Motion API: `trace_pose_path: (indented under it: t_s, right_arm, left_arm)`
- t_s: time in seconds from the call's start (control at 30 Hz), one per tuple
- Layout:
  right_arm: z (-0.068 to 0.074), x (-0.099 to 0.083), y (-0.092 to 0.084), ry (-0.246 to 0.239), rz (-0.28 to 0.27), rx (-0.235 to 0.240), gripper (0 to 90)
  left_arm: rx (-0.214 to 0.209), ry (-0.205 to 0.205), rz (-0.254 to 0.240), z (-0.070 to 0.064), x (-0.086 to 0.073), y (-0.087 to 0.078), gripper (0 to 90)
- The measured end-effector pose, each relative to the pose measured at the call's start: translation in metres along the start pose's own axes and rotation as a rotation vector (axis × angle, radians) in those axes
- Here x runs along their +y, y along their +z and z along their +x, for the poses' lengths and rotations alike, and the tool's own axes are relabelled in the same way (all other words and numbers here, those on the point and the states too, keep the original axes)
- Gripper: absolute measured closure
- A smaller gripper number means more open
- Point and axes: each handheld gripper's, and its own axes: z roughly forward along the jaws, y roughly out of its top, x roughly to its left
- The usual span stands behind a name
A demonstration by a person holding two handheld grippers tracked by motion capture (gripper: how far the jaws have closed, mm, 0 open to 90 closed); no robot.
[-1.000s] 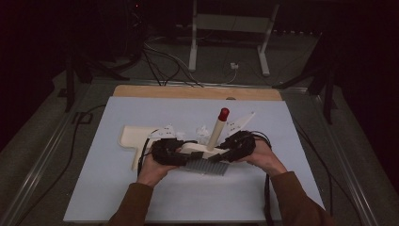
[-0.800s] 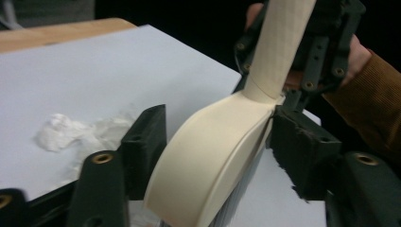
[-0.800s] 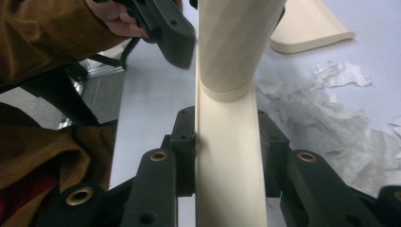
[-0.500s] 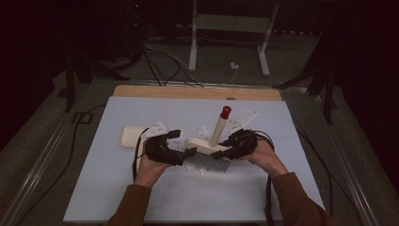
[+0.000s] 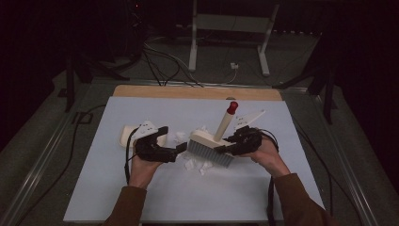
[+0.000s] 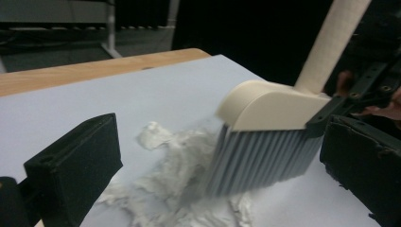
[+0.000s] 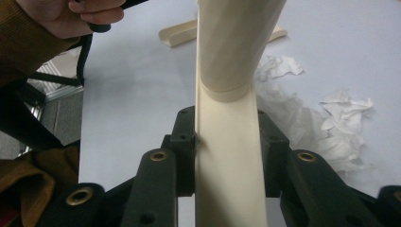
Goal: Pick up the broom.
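A hand brush (image 5: 207,140) with a cream head, grey bristles and a red-tipped cream handle stands on its bristles mid-table, over crumpled white paper scraps (image 5: 195,165). My right gripper (image 5: 225,147) is shut on the brush head from the right; in the right gripper view my right gripper (image 7: 227,142) clamps the cream brush (image 7: 227,71). My left gripper (image 5: 178,149) lies just left of the bristles. Its jaws have just been opening and stand wide, with nothing pressed between them. Beyond my left gripper (image 6: 217,142) I see the brush (image 6: 269,106) and paper scraps (image 6: 165,175).
A cream dustpan (image 5: 126,136) lies on the pale sheet behind my left hand; the dustpan (image 7: 179,33) also shows far off. A wooden strip (image 5: 197,92) edges the table's far side. Cables and a metal stand (image 5: 230,28) are on the floor beyond.
My left gripper has opened and drawn back to the left, away from the brush. The right gripper keeps its hold on the brush, which has barely moved.
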Motion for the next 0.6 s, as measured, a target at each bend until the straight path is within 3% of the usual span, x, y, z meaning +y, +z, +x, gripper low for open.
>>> trace_pose_path:
  t_s: [0.6]
  right_arm:
    - [-0.002, -0.001, -0.008, 0.058, -0.027, -0.107, 67.4]
  left_arm:
    - [0.207, -0.032, 0.010, 0.022, -0.017, -0.032, 0.4]
